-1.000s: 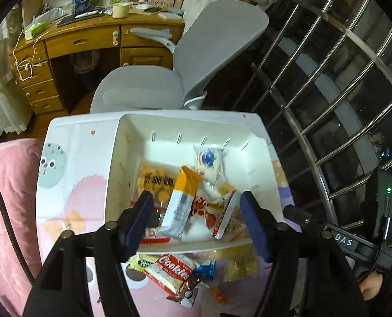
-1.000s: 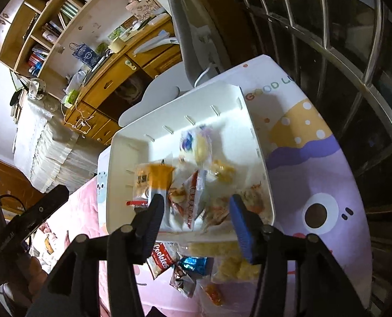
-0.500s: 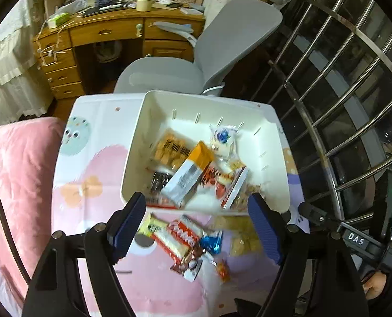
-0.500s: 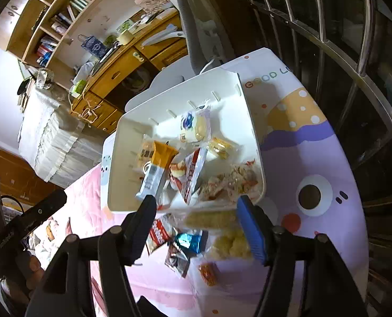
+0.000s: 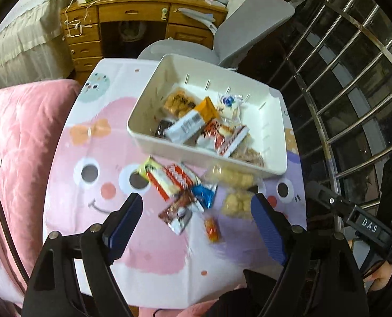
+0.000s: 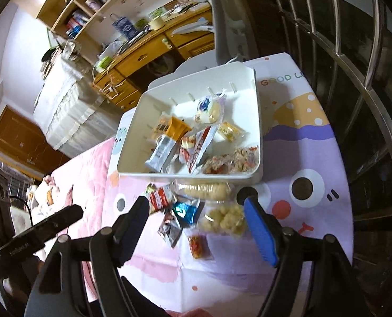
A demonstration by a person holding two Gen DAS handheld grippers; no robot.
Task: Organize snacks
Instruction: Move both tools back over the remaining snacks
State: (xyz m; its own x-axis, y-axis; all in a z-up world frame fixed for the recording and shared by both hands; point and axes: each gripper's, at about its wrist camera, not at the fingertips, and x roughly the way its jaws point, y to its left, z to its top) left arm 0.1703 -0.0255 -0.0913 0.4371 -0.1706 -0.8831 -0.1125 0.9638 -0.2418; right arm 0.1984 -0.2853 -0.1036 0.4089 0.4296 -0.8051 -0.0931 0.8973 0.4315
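Note:
A white bin (image 5: 272, 158) (image 6: 258, 121) holding several snack packets stands at the table's far side. In front of it lie loose snacks: a red cookie pack (image 5: 169, 179) (image 6: 157, 198), a blue wrapper (image 5: 203, 194) (image 6: 184, 210), a brown packet (image 5: 180, 212) (image 6: 170, 229), two clear bags of puffs (image 5: 235, 192) (image 6: 225, 219) and a small orange sweet (image 5: 213, 228) (image 6: 197, 245). My left gripper (image 5: 194, 206) hovers over these loose snacks, jaws opening, nothing between the pads. My right gripper (image 6: 196, 208) hovers over the same pile, jaws opening, holding nothing.
The table wears a pastel cartoon cloth (image 5: 98, 185) (image 6: 307, 185). A grey office chair (image 5: 248, 26) and a wooden desk (image 5: 132, 8) stand behind it. A pink quilt (image 5: 16, 137) lies left. Metal window bars (image 5: 354, 79) run along the right.
Both grippers have drawn back from the bin toward the near side and opened wider. The loose snacks in front of the bin have come into fuller view between the fingers.

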